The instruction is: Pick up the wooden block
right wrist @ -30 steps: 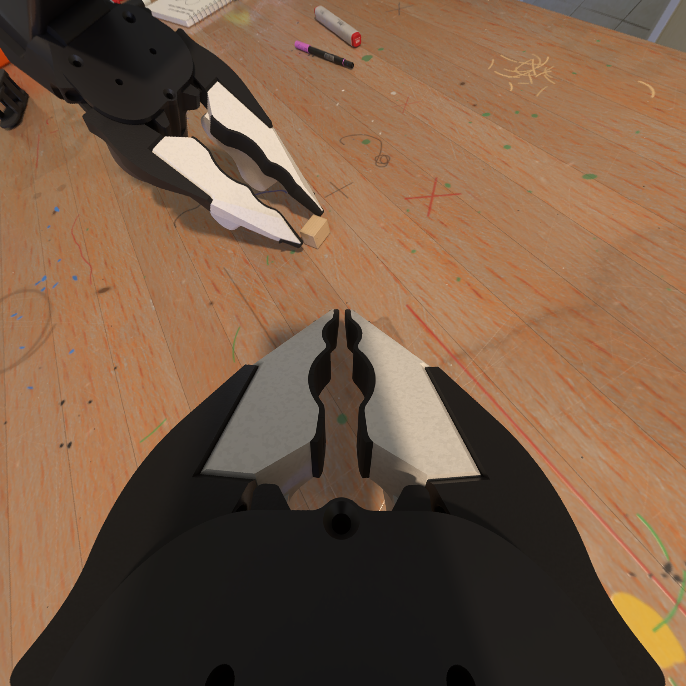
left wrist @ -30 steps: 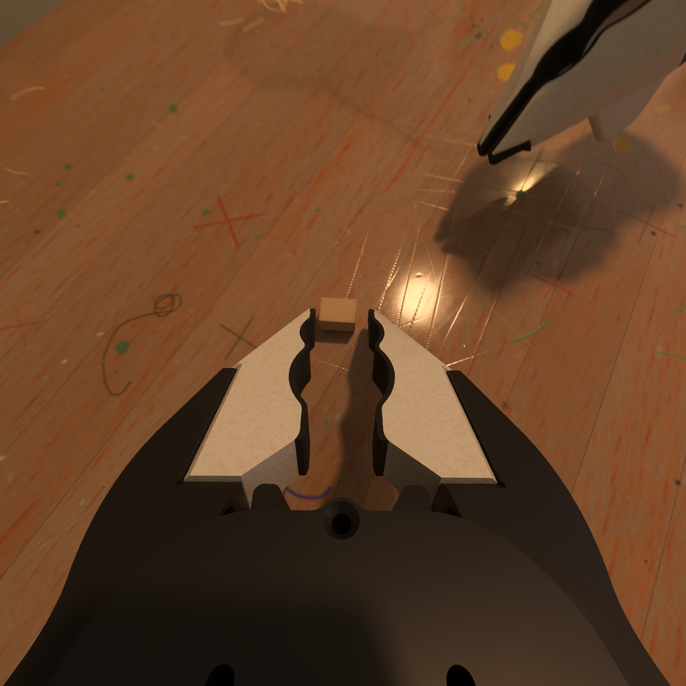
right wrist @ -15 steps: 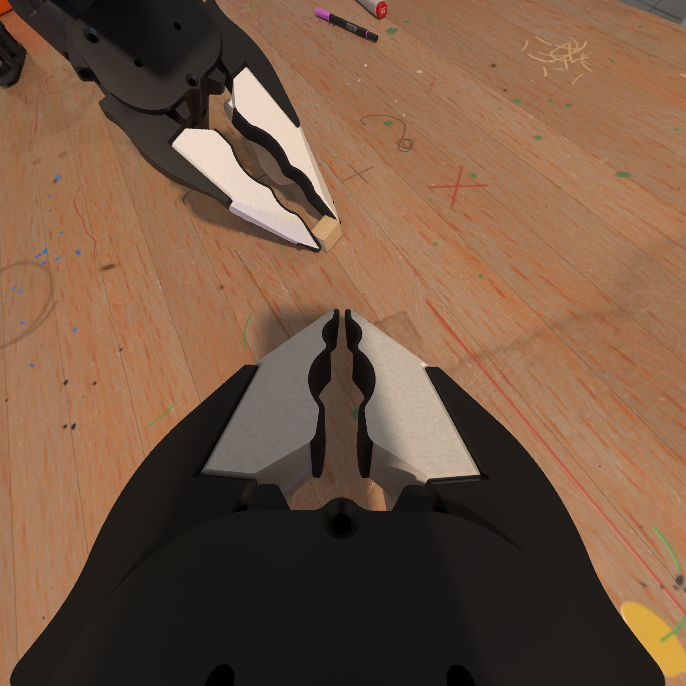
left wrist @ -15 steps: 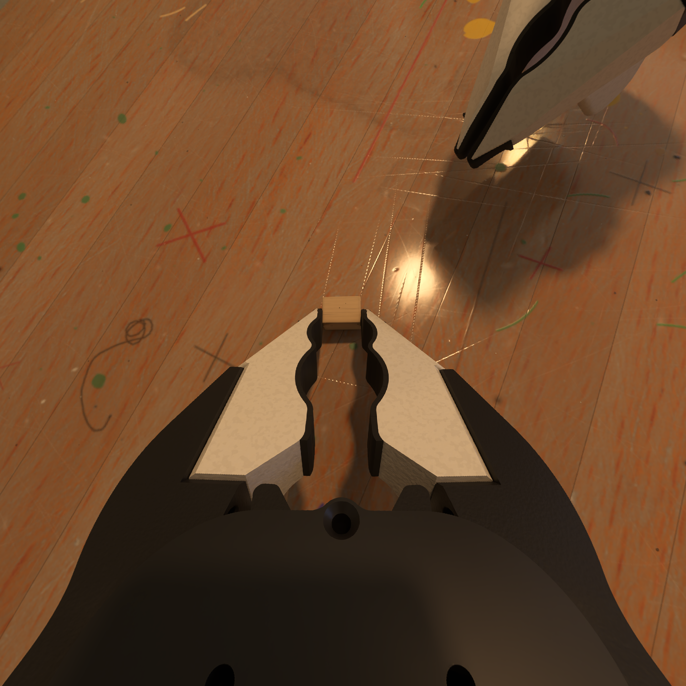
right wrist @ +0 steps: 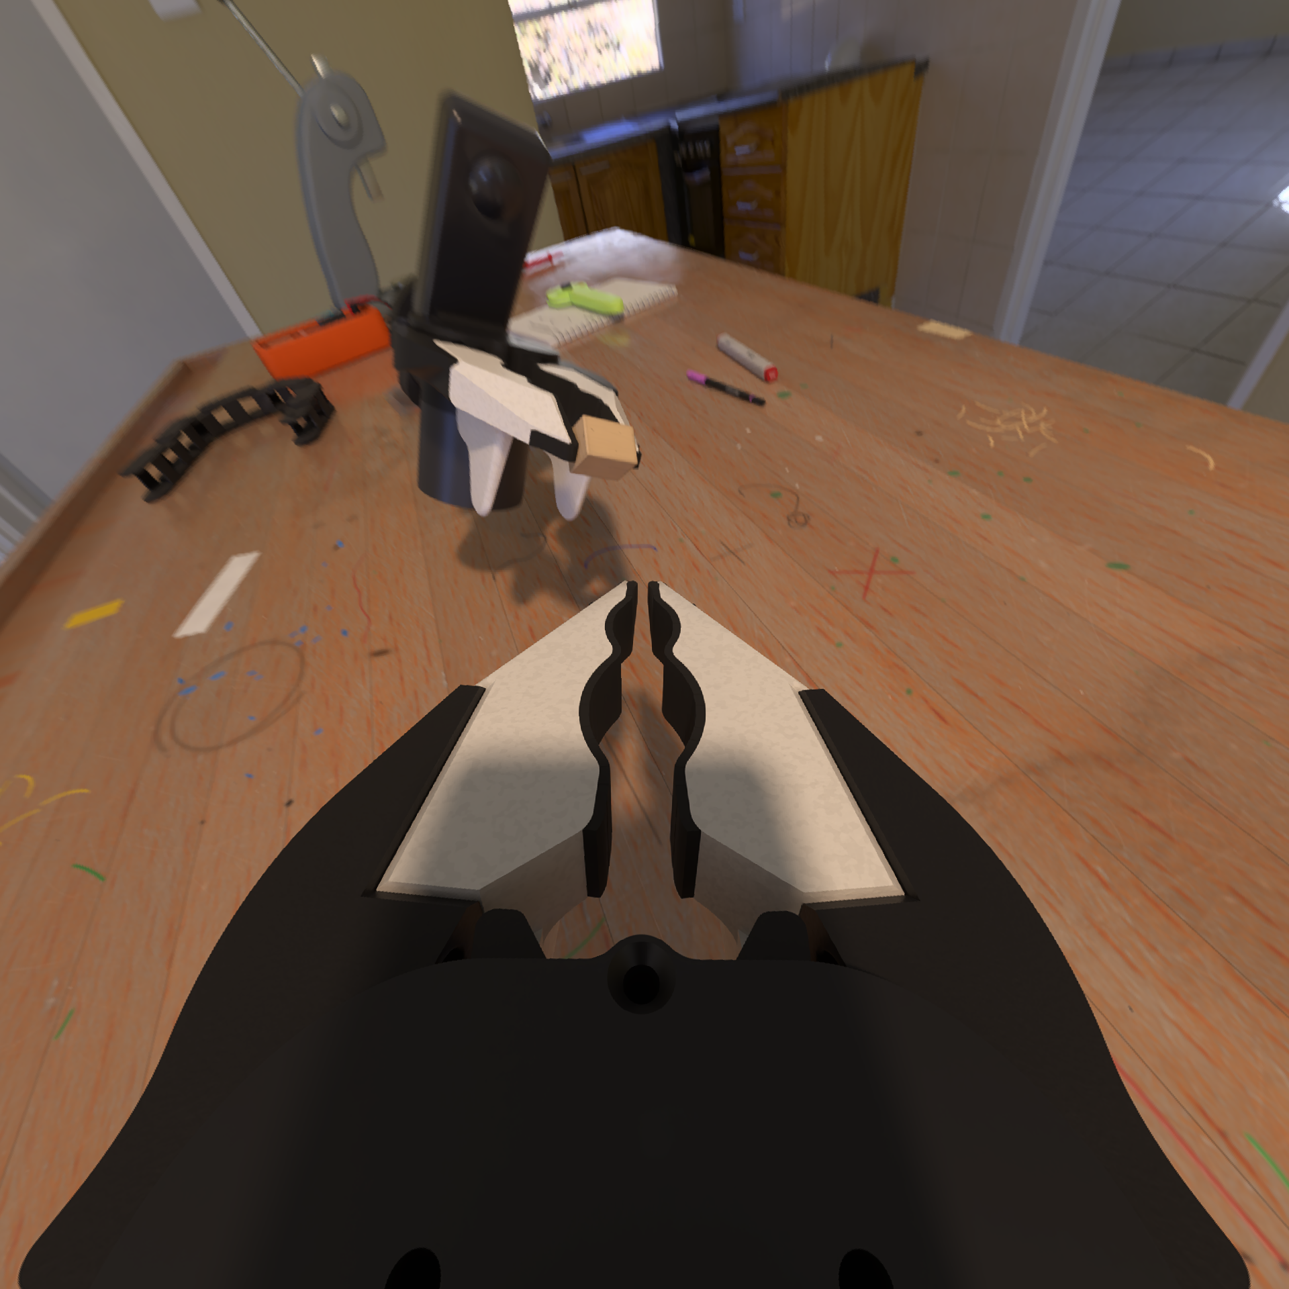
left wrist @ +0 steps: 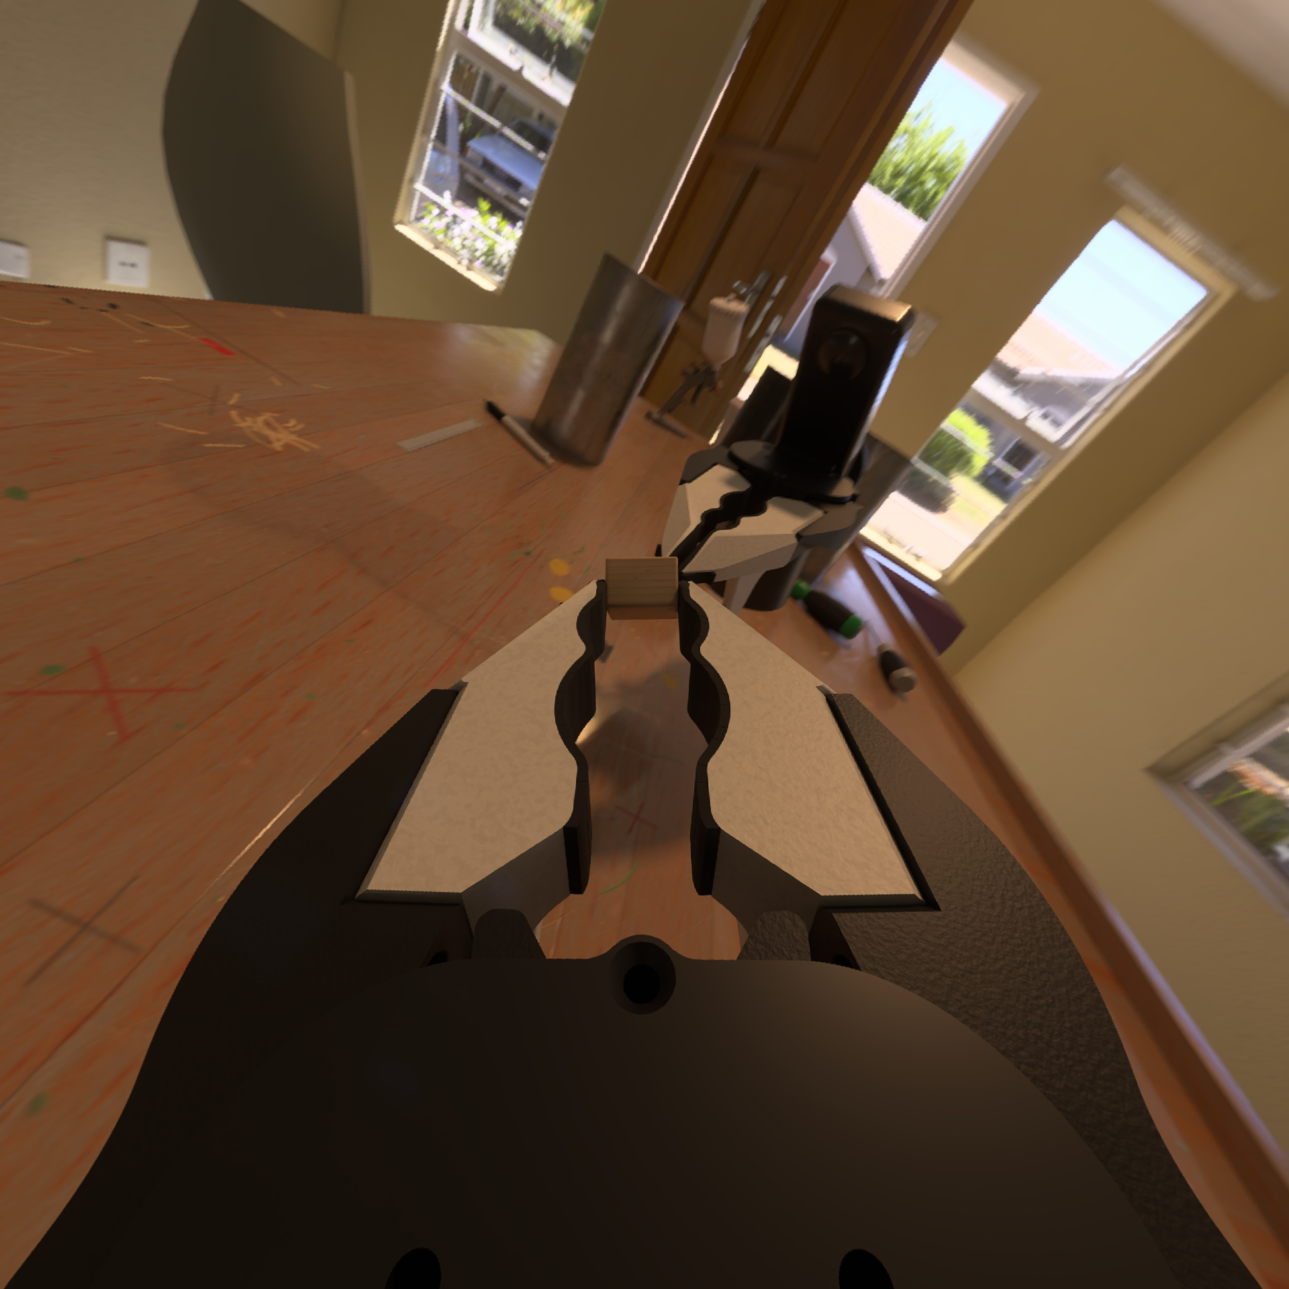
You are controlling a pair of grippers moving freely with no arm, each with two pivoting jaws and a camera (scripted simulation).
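The wooden block point(left wrist: 642, 589) was held tight at the tips of the left claw point(left wrist: 642, 593), up in the air above the desk point(right wrist: 1046, 628). The right claw point(right wrist: 642, 593) was almost closed, with nothing in it.

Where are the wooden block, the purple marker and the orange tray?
wooden block point(right wrist: 605, 447), right wrist view, its front face.
purple marker point(right wrist: 725, 388), right wrist view, mid-barrel.
orange tray point(right wrist: 321, 344), right wrist view, front wall.

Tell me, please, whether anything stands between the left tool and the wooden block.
Nothing does: the left tool is shut on the wooden block, pinched at its fingertips and held above the table. The right tool is shut and apart from it.
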